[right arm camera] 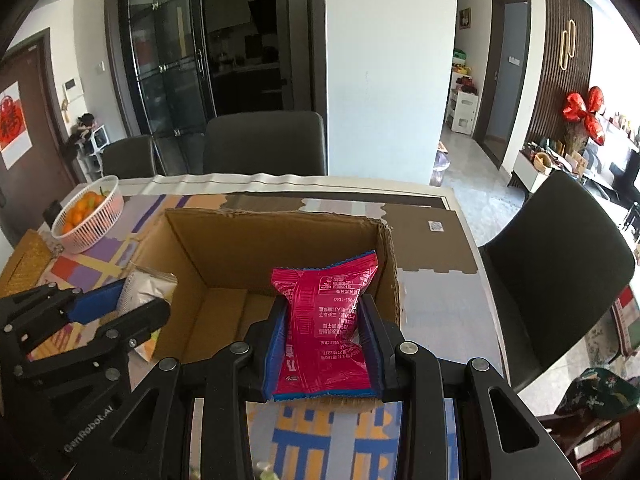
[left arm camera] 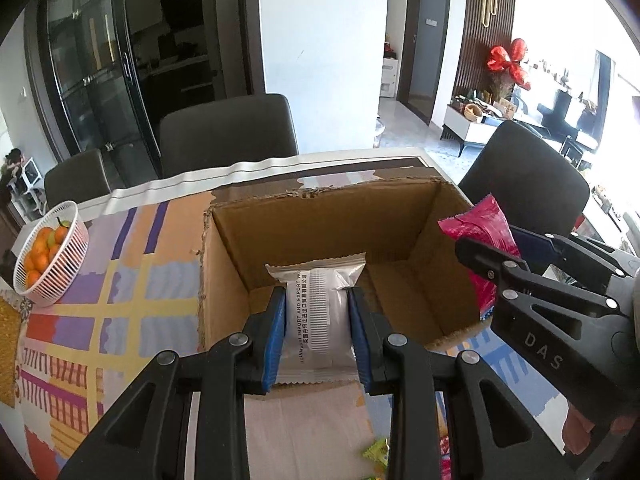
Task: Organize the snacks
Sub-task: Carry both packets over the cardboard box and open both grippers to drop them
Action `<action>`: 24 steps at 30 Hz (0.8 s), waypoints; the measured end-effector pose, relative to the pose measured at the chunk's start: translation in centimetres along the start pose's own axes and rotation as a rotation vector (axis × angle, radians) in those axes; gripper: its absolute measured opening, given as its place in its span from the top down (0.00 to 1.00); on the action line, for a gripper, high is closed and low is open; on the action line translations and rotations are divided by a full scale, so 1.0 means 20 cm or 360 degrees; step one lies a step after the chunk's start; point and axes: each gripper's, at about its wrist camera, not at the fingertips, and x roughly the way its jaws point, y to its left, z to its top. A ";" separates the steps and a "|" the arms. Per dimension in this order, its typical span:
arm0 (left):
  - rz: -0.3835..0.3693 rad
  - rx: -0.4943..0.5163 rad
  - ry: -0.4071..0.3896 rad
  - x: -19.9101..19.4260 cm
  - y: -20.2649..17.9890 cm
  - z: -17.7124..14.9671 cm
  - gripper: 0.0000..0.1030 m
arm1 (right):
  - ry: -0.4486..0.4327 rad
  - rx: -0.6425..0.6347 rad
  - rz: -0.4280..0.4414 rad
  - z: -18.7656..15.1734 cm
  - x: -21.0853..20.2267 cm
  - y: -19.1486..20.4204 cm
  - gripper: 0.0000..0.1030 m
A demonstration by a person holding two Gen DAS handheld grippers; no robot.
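An open brown cardboard box (left arm camera: 320,216) stands on the table; it also shows in the right wrist view (right arm camera: 224,240). It looks empty inside. My left gripper (left arm camera: 318,332) is shut on a silver snack packet (left arm camera: 318,312) held over the box's near edge; the packet also shows in the right wrist view (right arm camera: 146,286). My right gripper (right arm camera: 326,344) is shut on a pink snack packet (right arm camera: 326,320) over the box's near right part. In the left wrist view the right gripper (left arm camera: 516,248) holds the pink packet (left arm camera: 480,236) at the box's right wall.
A white basket of oranges (left arm camera: 52,256) sits at the table's left, also in the right wrist view (right arm camera: 88,216). Dark chairs (left arm camera: 228,132) stand behind and right of the table (right arm camera: 556,256). A patterned cloth (left arm camera: 120,280) covers the table. Small packets (left arm camera: 378,454) lie below the left gripper.
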 end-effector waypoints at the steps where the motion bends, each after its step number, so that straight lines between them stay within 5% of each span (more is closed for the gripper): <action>1: 0.0004 0.0003 0.0010 0.02 0.00 0.01 0.70 | 0.0004 0.0002 0.0001 -0.01 0.01 -0.01 0.66; 10: 0.0030 0.0023 0.0021 0.09 0.01 0.04 0.68 | 0.0043 0.0006 0.0003 0.01 0.11 -0.02 0.66; 12: 0.0066 0.0005 -0.0001 0.08 0.02 0.06 0.57 | 0.0047 0.0006 0.0006 0.01 0.13 -0.02 0.66; 13: 0.0079 -0.0001 -0.0006 0.07 0.03 0.06 0.43 | 0.0050 0.0012 0.0018 0.02 0.13 -0.02 0.65; 15: 0.0114 -0.0018 -0.0037 0.04 0.04 0.06 0.35 | 0.0053 0.0033 0.0017 0.02 0.14 -0.03 0.57; 17: 0.0171 -0.0047 -0.0059 -0.01 0.07 0.05 0.33 | 0.0057 0.0043 -0.0029 0.02 0.14 -0.02 0.37; 24: 0.0311 -0.0063 -0.0120 -0.18 0.10 -0.06 0.24 | -0.0032 0.0041 -0.0085 -0.08 -0.02 -0.01 0.34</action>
